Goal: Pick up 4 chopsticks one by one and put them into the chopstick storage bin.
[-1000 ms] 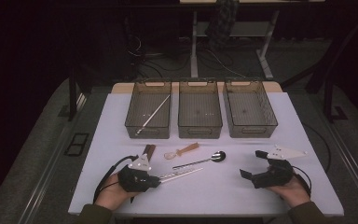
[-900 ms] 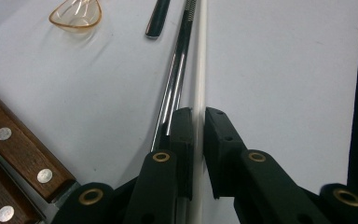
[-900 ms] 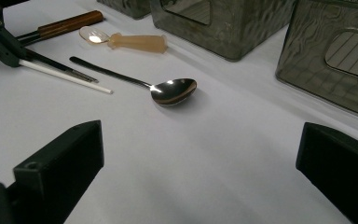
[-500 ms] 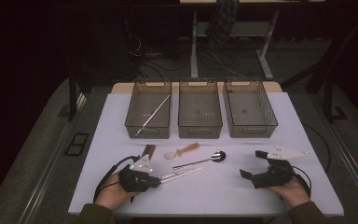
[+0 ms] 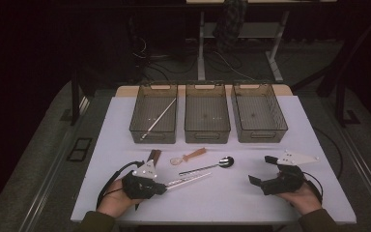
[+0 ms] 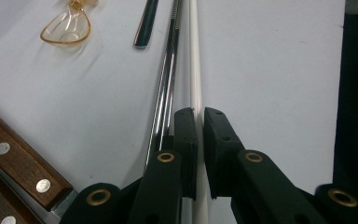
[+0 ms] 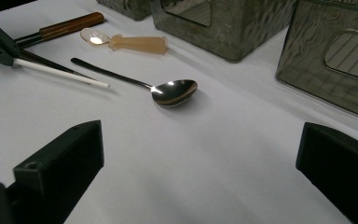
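The left gripper (image 6: pixel 199 122) has its jaws drawn in on a white chopstick (image 6: pixel 195 70), pinching it near the end closest to the hand; the jaws have just been closing, and the white stick runs up between the pads; beside it, touching or nearly so, lie metal chopsticks (image 6: pixel 164 88), outside the grip on the left jaw's flank. In the high view the white chopstick (image 5: pixel 193 178) lies on the white table (image 5: pixel 232 203), its long axis running from the left gripper (image 5: pixel 160 188) away to the right and slightly toward the bins, so the free end points at the metal spoon (image 5: pixel 212 166); a lift would likely swing that far tip, since the hold sits at one end. The left bin (image 5: pixel 153 133), which already holds a chopstick (image 5: pixel 158 118), stands straight beyond the left hand and is nearer to it than to the right hand. The right gripper (image 5: pixel 261 173) rests well apart at the table's right with its jaws spread wide and nothing between them; the spoon (image 7: pixel 168 91) lies ahead of it.
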`<state>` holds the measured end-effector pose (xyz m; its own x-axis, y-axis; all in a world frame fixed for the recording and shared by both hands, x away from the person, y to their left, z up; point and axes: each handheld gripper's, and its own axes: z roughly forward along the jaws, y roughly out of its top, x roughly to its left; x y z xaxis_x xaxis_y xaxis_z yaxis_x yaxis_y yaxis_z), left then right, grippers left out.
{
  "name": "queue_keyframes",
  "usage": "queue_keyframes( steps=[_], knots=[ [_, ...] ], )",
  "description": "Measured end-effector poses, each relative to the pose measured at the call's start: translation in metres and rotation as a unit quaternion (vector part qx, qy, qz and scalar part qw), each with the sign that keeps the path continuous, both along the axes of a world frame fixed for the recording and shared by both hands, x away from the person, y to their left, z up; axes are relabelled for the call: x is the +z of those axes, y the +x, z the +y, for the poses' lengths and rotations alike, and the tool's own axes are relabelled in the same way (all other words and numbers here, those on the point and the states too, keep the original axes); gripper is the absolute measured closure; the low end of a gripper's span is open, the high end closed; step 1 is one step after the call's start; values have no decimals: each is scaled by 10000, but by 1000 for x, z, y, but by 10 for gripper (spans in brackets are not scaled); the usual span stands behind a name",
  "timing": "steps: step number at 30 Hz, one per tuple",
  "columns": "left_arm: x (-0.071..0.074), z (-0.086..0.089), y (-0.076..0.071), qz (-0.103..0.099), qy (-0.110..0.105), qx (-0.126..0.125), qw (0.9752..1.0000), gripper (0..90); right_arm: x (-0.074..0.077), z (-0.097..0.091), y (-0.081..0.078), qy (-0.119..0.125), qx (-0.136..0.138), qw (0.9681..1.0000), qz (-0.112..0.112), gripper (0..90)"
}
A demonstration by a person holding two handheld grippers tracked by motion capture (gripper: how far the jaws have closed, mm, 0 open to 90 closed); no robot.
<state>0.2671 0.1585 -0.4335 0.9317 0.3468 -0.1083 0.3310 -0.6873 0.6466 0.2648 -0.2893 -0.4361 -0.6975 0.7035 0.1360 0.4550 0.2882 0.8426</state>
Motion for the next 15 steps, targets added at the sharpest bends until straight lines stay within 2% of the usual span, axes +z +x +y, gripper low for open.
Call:
queue_keyframes(
  steps=[15],
  knots=[
    [12, 9, -2, -74, -257, 162, 9995, 836, 0, 1, 0, -16, 10, 10000, 16, 4]
  ],
)
